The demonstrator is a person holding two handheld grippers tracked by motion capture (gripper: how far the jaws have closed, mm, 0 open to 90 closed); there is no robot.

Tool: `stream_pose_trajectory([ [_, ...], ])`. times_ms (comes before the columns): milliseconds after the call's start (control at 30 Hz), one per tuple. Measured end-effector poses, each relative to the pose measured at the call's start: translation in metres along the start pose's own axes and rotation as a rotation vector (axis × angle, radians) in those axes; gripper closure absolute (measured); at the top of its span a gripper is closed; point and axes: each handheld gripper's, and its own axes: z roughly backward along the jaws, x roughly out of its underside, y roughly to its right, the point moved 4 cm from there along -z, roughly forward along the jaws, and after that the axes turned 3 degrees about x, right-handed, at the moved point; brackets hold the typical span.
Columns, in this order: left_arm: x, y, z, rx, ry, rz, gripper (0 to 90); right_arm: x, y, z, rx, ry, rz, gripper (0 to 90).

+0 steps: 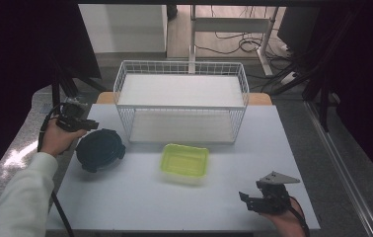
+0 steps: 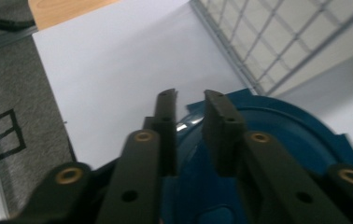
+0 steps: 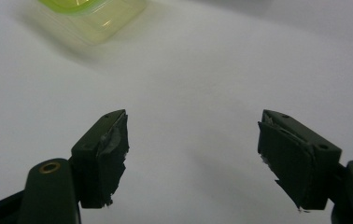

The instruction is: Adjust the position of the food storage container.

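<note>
A round dark-blue lidded container [image 1: 100,150] sits at the table's left. My left gripper [image 1: 93,125] reaches its upper-left rim. In the left gripper view the jaws of this gripper [image 2: 191,100] stand close together with a tab of the blue lid [image 2: 296,135] between them. A yellow-green rectangular container [image 1: 184,160] lies mid-table, in front of a white wire basket [image 1: 181,106]. My right gripper [image 1: 247,200] rests near the front right edge, open and holding nothing. In the right gripper view its jaws [image 3: 193,121] stand wide apart over bare table, with the yellow-green container [image 3: 90,18] farther off.
The white table [image 1: 150,202] has open surface between the two containers and the front edge. The wire basket [image 2: 277,42] stands just beyond the blue container. Grey floor [image 1: 342,163] lies to the table's right, and cables and a desk frame lie behind the basket.
</note>
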Motion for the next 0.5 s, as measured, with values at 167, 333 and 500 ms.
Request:
stream_pose_trajectory([
  [167, -0.001, -0.012, -0.007, -0.021, -0.006, 0.019, 87.5, 0.0, 0.0, -0.001, 0.002, -0.004, 0.0, 24.3],
  [333, 0.004, -0.027, -0.022, -0.056, -0.062, 0.025, 90.0, 0.001, 0.0, -0.002, 0.005, -0.012, 0.003, 24.3],
  [500, 0.008, -0.034, -0.027, -0.07, -0.094, 0.026, 90.0, 0.001, 0.001, -0.002, 0.009, -0.012, 0.003, 24.3],
])
